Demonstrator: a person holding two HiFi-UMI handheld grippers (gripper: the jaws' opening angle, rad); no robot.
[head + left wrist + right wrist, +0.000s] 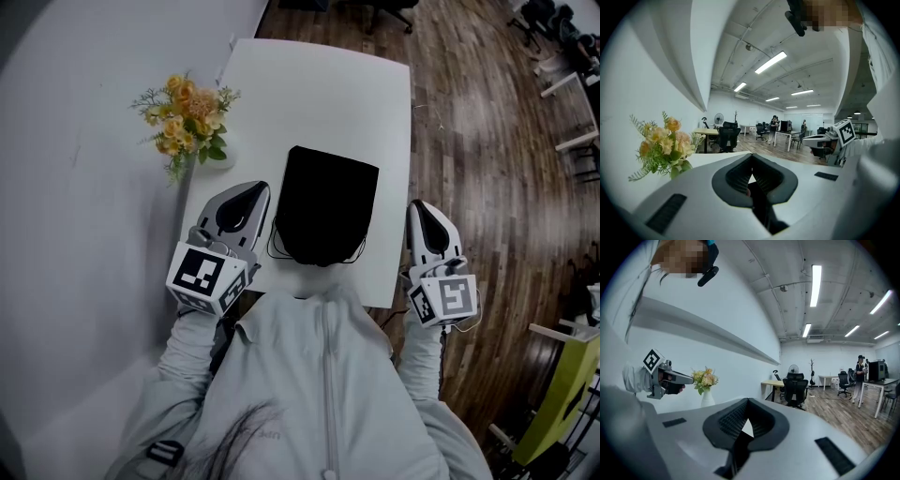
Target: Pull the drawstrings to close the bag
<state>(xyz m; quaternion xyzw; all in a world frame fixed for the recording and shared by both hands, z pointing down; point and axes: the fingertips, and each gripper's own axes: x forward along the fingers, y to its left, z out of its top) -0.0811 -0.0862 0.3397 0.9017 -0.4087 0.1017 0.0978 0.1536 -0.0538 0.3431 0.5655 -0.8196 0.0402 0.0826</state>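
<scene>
A black drawstring bag (323, 211) lies flat on the white table (366, 94), its mouth toward me. Thin cord loops (277, 251) trail from both near corners of the bag. My left gripper (255, 190) is just left of the bag, shut, with nothing between its jaws (751, 157). My right gripper (419, 206) hangs just past the table's right edge, apart from the bag, also shut and empty (748, 401). Neither gripper touches the cords. Each gripper view looks out over the room rather than at the bag.
A white vase of yellow flowers (187, 122) stands at the table's left side by the wall, close to my left gripper. Wooden floor (487, 159) lies to the right of the table. Office chairs and desks (797, 385) stand farther off.
</scene>
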